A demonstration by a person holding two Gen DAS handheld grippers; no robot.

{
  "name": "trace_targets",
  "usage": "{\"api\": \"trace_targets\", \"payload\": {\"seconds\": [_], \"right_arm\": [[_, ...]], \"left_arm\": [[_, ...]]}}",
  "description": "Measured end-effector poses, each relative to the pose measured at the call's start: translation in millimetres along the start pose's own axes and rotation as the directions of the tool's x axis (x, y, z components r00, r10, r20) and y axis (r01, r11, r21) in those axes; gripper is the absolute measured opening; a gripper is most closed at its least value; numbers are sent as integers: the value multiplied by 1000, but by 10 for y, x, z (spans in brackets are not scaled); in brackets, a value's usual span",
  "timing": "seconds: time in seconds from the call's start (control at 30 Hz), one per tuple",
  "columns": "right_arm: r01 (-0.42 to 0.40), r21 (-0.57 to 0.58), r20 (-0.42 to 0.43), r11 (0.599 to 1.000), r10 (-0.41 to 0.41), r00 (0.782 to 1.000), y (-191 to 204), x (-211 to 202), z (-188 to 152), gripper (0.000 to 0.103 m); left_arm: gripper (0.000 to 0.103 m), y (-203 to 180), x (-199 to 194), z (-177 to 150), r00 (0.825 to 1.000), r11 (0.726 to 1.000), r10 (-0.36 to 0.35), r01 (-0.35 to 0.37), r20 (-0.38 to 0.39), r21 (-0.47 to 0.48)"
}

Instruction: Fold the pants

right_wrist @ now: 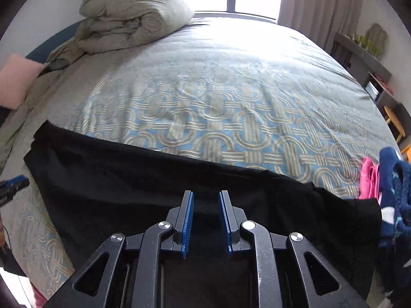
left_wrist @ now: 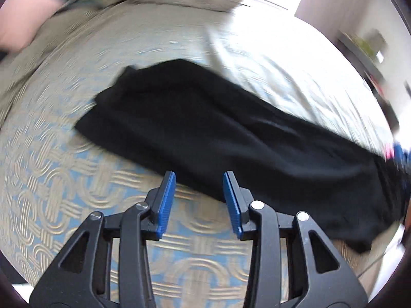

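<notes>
The black pants (right_wrist: 128, 184) lie flat in a long strip on the patterned bedspread (right_wrist: 231, 97). In the blurred left wrist view the pants (left_wrist: 205, 128) run from the middle to the lower right. My left gripper (left_wrist: 199, 174) is open just above their near edge, with nothing between its blue pads (left_wrist: 167, 200). Its tip (right_wrist: 14, 182) also shows at the left edge of the right wrist view, beside the pants' left end. My right gripper (right_wrist: 206, 192) hovers over the middle of the pants. Its jaws stand narrowly apart, and no cloth is visibly pinched.
A rolled grey quilt (right_wrist: 133, 18) and a pink pillow (right_wrist: 18, 79) sit at the bed's far left. A heap of blue and pink clothes (right_wrist: 393, 192) lies at the pants' right end. A shelf unit (right_wrist: 364, 59) stands along the right wall, with a window behind the bed.
</notes>
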State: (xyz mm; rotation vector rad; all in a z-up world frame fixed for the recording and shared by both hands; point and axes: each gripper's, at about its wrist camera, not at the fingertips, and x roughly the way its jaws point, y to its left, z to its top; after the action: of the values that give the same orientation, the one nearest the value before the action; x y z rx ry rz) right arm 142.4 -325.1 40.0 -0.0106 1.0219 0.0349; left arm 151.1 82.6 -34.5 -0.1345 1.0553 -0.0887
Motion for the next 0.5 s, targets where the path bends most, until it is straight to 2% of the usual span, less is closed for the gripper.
{"api": "trace_targets", "payload": {"seconds": [0.07, 0.13, 0.27, 0.4, 0.5], "right_arm": [[-50, -56, 2, 997, 50, 999, 280, -25, 93, 28], [-106, -123, -1, 987, 107, 994, 606, 19, 219, 29], [-159, -285, -7, 945, 164, 986, 1338, 180, 473, 38], [-260, -449, -47, 855, 268, 962, 2135, 416, 734, 56], [-252, -609, -78, 752, 259, 963, 2798, 680, 872, 60]], "left_arm": [[40, 486, 17, 116, 1000, 990, -2, 4, 16, -138], [40, 754, 12, 163, 999, 979, 6, 1, 34, -203], [40, 966, 53, 235, 998, 977, -8, 21, 60, -212], [40, 987, 197, 289, 997, 981, -54, 63, 53, -182], [41, 1028, 408, 393, 995, 976, -93, 98, 34, -193]]}}
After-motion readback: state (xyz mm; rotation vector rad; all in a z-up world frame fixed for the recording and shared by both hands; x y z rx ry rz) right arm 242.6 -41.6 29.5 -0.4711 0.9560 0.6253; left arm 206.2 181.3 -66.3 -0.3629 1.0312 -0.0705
